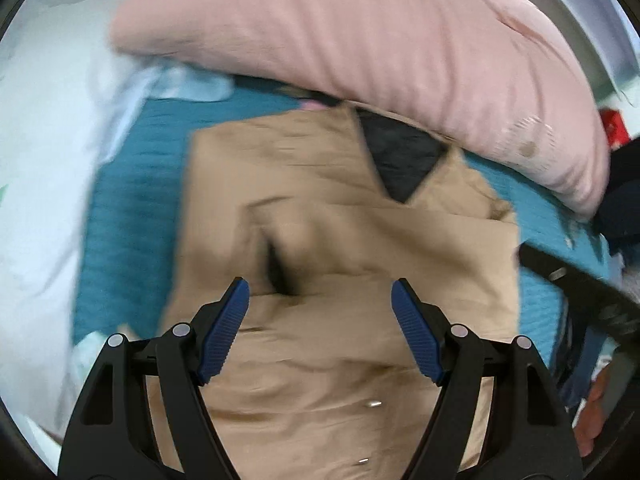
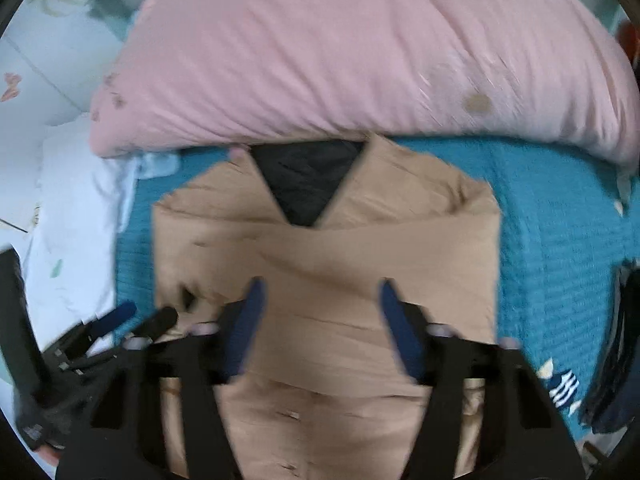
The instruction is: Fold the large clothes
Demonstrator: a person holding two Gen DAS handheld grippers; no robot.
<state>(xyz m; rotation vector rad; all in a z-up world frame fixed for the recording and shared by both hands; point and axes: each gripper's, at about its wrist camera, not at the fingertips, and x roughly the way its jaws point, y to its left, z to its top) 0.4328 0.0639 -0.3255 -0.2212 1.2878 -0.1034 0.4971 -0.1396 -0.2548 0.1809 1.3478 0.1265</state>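
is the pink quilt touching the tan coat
Touching. In the right wrist view the pink quilt lies over the collar end of the tan coat, with no teal blanket showing between them.

Both grippers point steeply downward. The left gripper [image 1: 320, 304] has its jaws spread wide, blue ribbed pads [image 1: 224, 336] facing each other with nothing pinched between them. The right gripper [image 2: 320, 300] also shows parted jaws with nothing gripped, its outline blurred. Low at the right of the left claw, a hand [image 1: 592, 416] shows
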